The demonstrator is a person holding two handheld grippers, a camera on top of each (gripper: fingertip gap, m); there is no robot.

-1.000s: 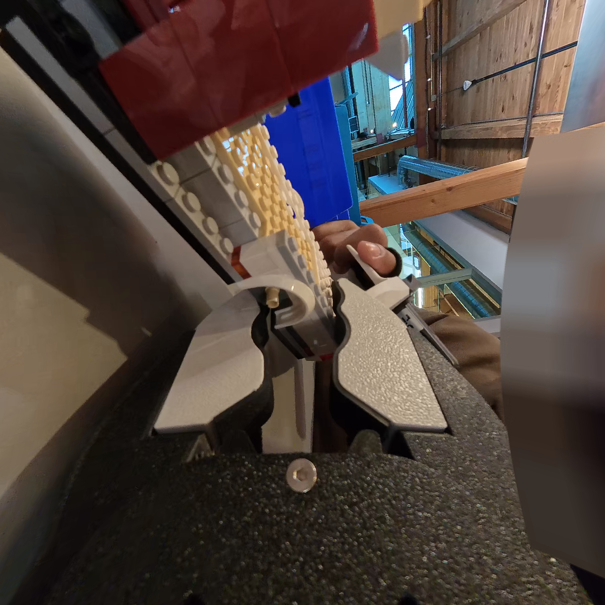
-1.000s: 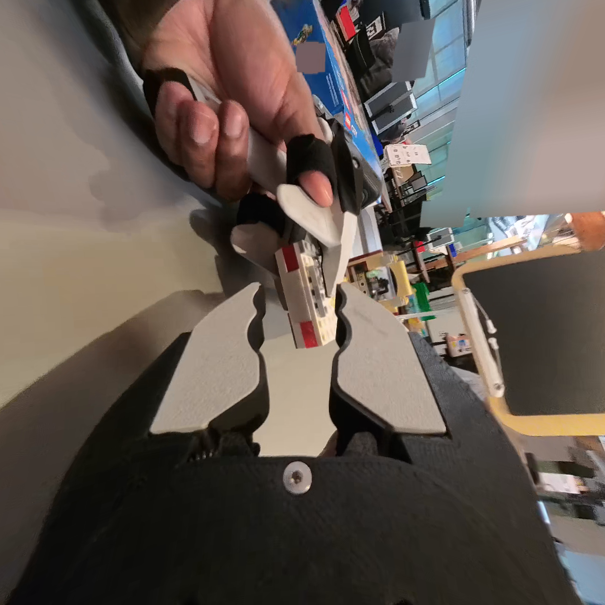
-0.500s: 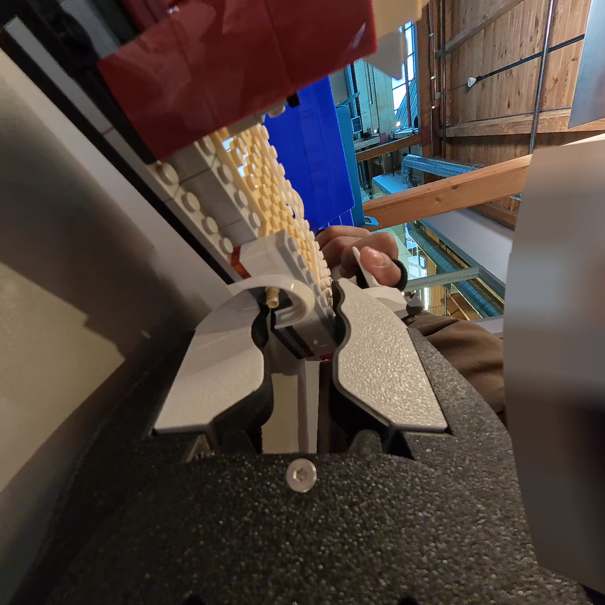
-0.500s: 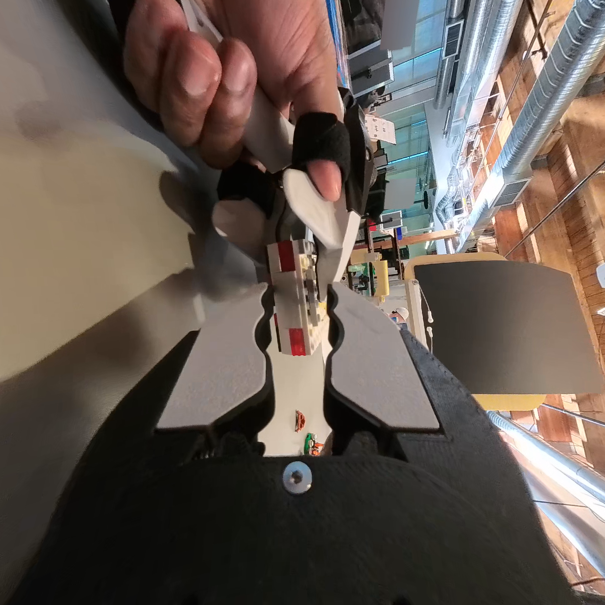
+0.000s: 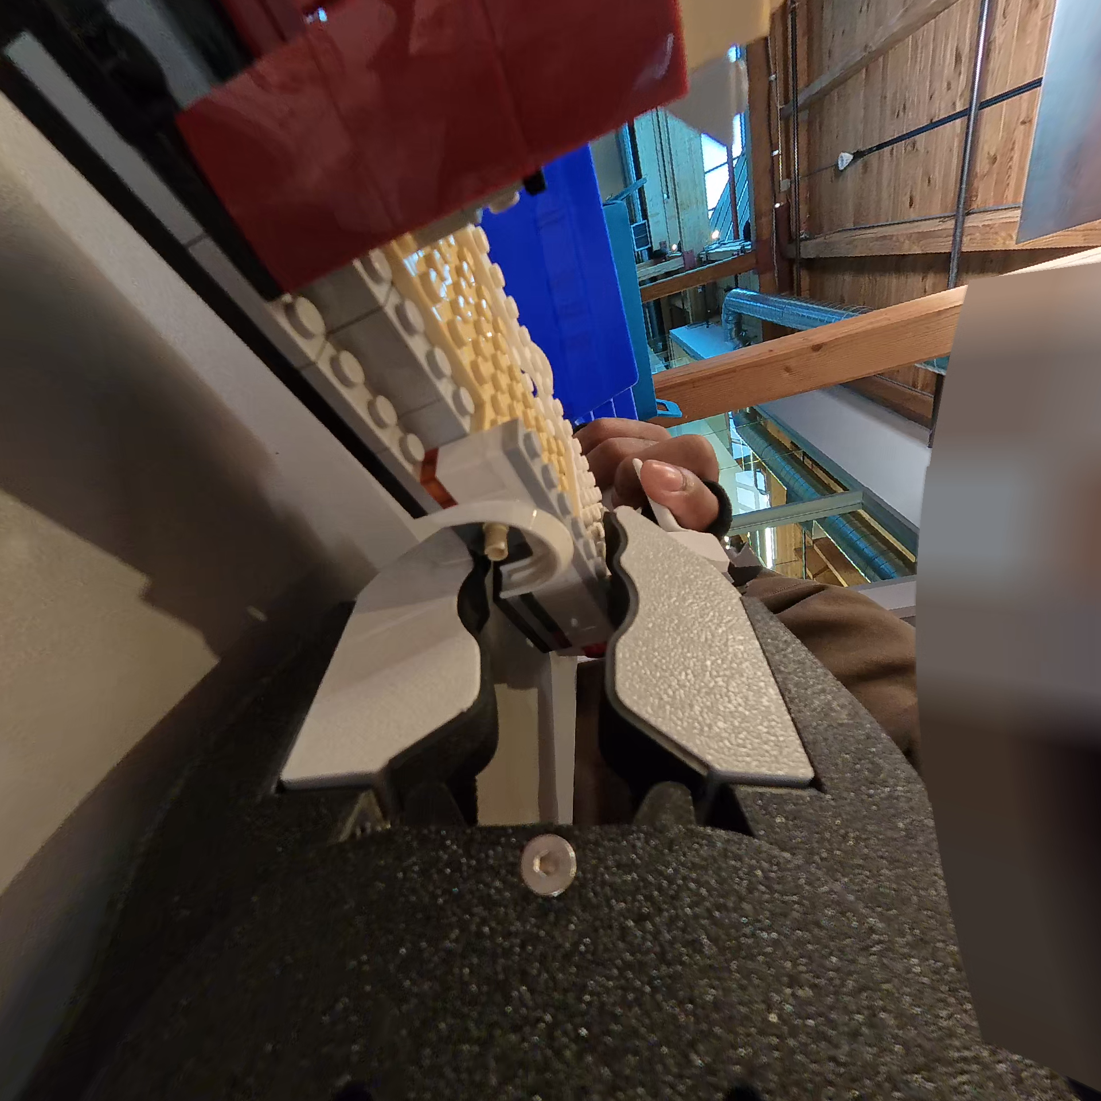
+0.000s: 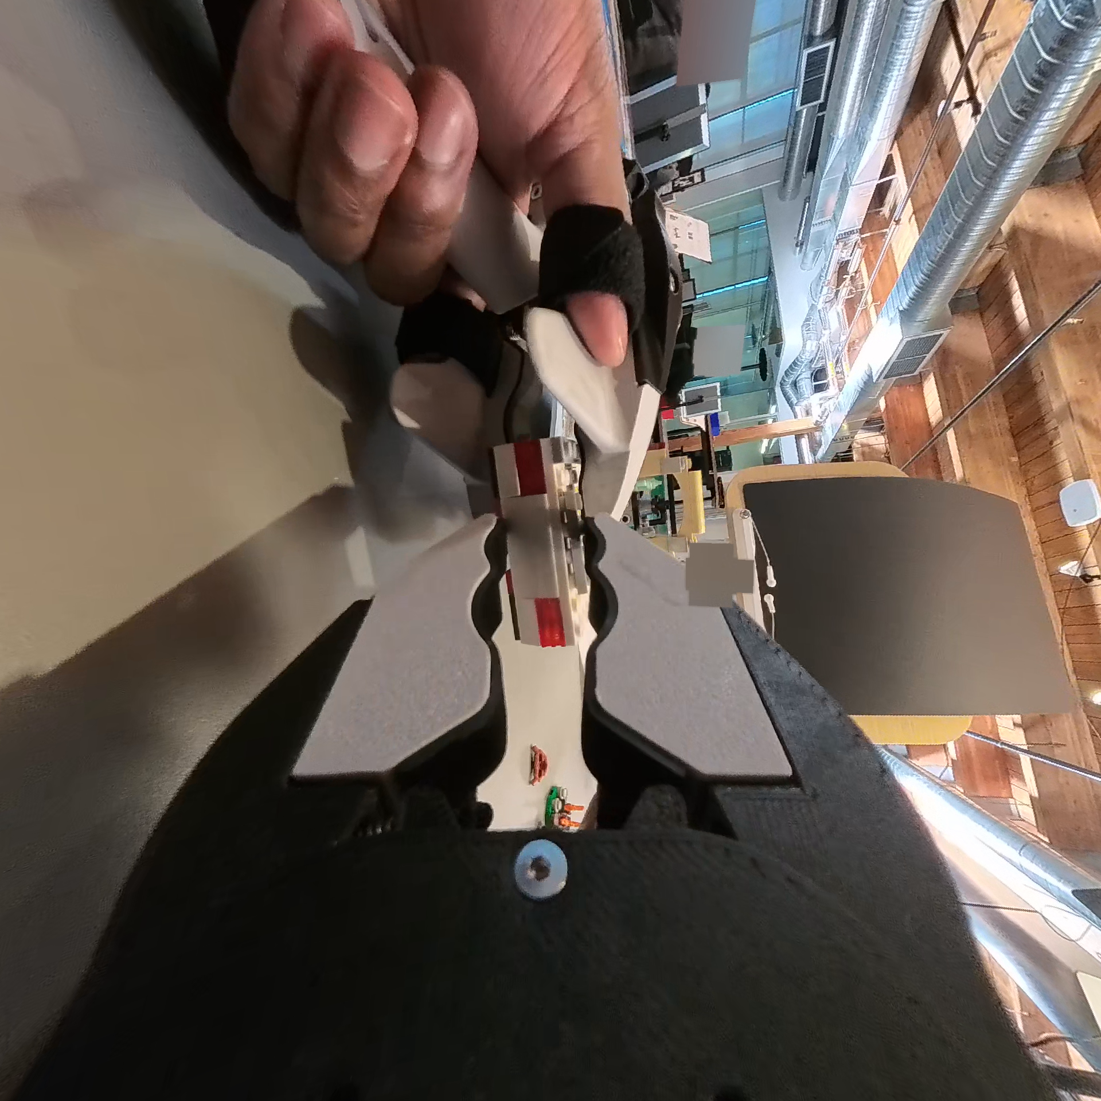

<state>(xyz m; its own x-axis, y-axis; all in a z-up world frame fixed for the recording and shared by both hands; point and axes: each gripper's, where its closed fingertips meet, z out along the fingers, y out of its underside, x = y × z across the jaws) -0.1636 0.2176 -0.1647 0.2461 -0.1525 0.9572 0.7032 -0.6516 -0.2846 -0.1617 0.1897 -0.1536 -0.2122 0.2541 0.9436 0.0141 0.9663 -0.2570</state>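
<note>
My left gripper (image 5: 545,566) is shut on the grey end of a brick model (image 5: 476,369) made of white, grey and cream studded plates, with a large dark red part (image 5: 429,119) at the far end. In the right wrist view the same model (image 6: 536,554) is white with red stripes. My right gripper (image 6: 543,536) is shut on its near end, both pads pressed against its sides. The left gripper (image 6: 524,435) holds its far end there, gripped by a hand (image 6: 417,119). The hand on the right gripper (image 5: 649,470) shows behind the model.
A pale table top (image 6: 119,357) lies to the left. Small orange and green pieces (image 6: 557,801) lie on it below the model. A dark chair back with a pale wooden rim (image 6: 893,596) stands to the right. A blue crate (image 5: 560,298) sits behind the model. My two grippers' fingertips are within a few centimetres of each other.
My right gripper has moved in around the model's near end and its pads have come together on it. My left gripper has kept its hold without moving.
</note>
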